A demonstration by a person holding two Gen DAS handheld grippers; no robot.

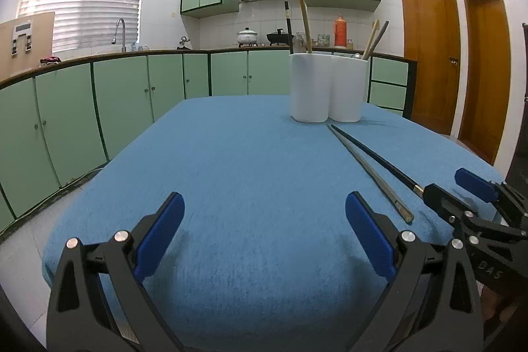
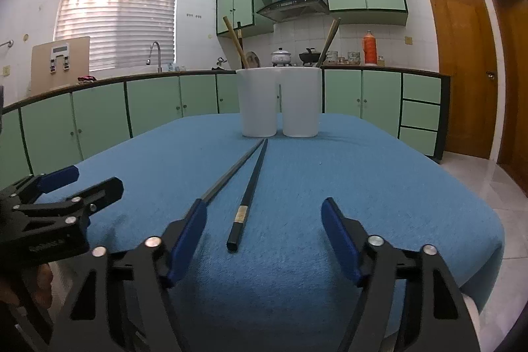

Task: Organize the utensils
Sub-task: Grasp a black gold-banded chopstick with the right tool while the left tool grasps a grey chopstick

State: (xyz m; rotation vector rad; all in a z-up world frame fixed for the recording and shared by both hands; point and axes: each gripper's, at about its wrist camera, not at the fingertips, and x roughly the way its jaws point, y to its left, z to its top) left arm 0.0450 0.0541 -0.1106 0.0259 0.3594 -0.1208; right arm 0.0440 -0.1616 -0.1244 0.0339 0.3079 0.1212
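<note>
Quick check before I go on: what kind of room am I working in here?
Most likely a home kitchen. Green cabinets run along the walls under a counter with a sink tap, and a range hood hangs over pots on a stove. You work at a table with a blue cloth.

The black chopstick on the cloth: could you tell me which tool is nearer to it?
Right. The black chopstick lies between the right tool's open fingers; the left tool sits off to its left.
</note>
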